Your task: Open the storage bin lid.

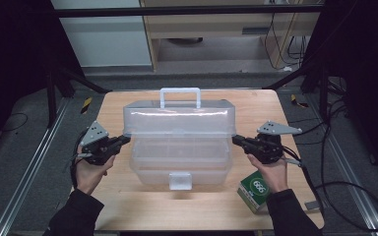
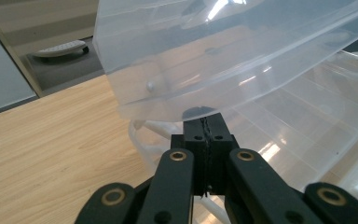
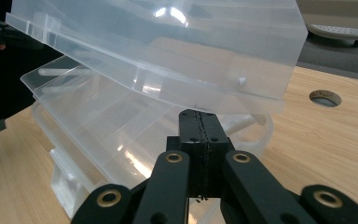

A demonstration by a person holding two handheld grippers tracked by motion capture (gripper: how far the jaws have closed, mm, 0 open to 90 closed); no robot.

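High view: a clear plastic box [image 1: 179, 160] sits mid-table [image 1: 128, 206], its lid [image 1: 179, 120] raised and tilted back, handle [image 1: 179, 97] uppermost. The left gripper [image 1: 123, 140] meets the lid's left end; the right gripper [image 1: 237, 140] meets its right end. A green carton [image 1: 254, 191] lies near the right hand.

Left gripper view: jaws clenched together, nothing between them. The tips sit under the lid's lower edge [image 2: 168, 109], propping rather than clamping. The tray [image 2: 298, 126] lies beyond.

Right gripper view: the same arrangement. Jaws pressed flat together, empty, tips under the lid's end [image 3: 242, 100]. A hole [image 3: 325, 97] shows in the tabletop.

Risk assessment: the lid rests on two narrow, smooth tips with no clamp. If either hand drifts outward or drops, the edge may slide off and the lid could fall shut on the tray. Uneven lifting would likely twist the lid on its hinge pins or shift the light box across the table.
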